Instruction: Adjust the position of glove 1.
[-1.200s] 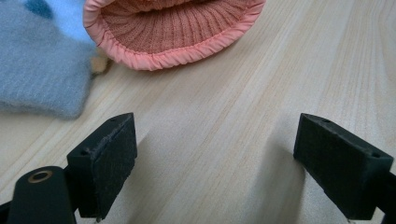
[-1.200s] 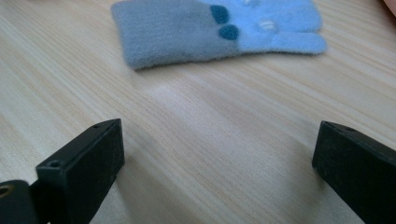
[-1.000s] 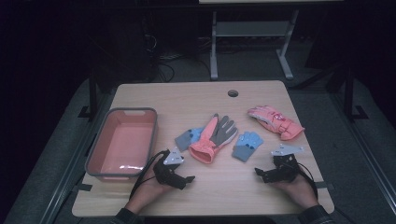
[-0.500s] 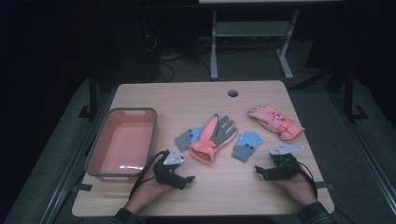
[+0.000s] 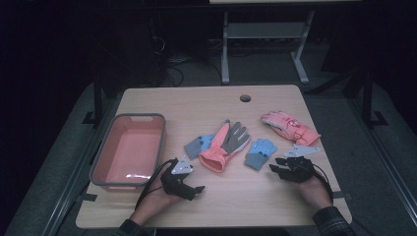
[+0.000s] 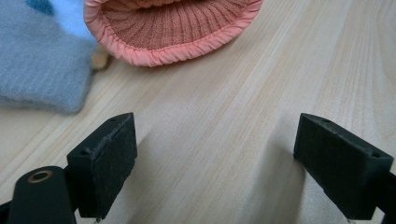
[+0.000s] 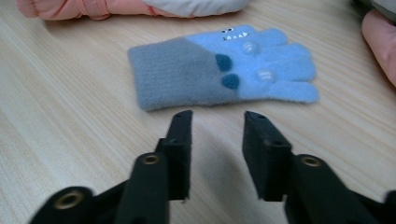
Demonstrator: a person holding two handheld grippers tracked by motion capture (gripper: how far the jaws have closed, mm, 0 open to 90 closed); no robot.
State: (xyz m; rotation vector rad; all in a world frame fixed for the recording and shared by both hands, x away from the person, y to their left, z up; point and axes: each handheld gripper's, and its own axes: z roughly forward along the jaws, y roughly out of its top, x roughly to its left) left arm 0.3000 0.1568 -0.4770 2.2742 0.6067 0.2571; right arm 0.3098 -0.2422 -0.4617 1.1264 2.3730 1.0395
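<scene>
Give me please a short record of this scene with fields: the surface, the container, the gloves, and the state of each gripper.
surface: wooden table, with a small round hole near its far edge
container: pink tub at the table's left, nothing visible in it
gloves: coral and grey glove in the middle; blue glove to its right; second blue glove to its left; pink glove at far right
left gripper: open wide, holding nothing, facing the coral cuff
right gripper: partly open, holding nothing, just short of the blue glove

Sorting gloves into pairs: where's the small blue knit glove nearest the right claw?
In the high view, the small blue knit glove lies right of centre, between the coral-and-grey glove and the right claw.
</scene>
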